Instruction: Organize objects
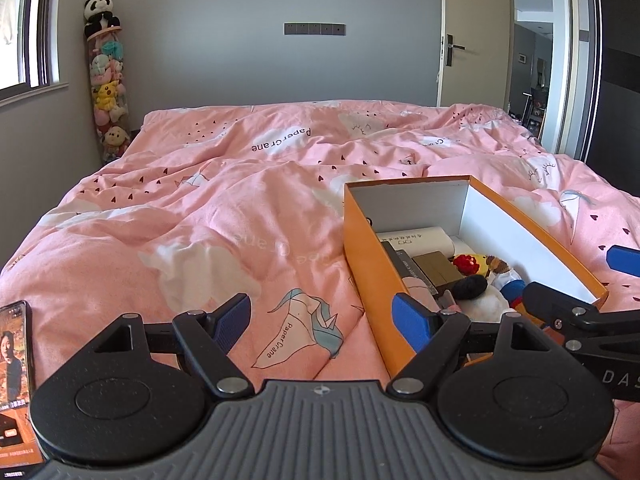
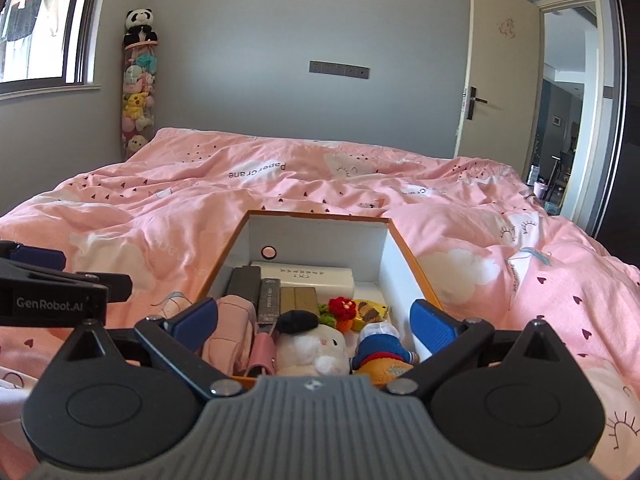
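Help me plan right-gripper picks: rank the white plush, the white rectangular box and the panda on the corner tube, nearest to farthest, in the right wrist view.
1. White plush, at the box's near end, between the right gripper fingers.
2. White rectangular box, at the far end.
3. Panda, far left corner.

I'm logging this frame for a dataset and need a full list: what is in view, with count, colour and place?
Box: 1, orange outside, white inside, open, on the bed.
White carton: 1, at the box's far end.
Dark flat cases: about 3, grey-brown, mid box.
Pink pouch: 1, near left of box.
White plush: 1, black hat, near end.
Blue-orange plush: 1, beside it.
Red knitted flower: 1, mid box.
Duvet: 1, pink, covers bed.
Phone: 1, screen lit, on bed at left.
Panda plush: 1, atop toy tube, corner.
Left gripper: open, beside box.
Right gripper: open, over box.
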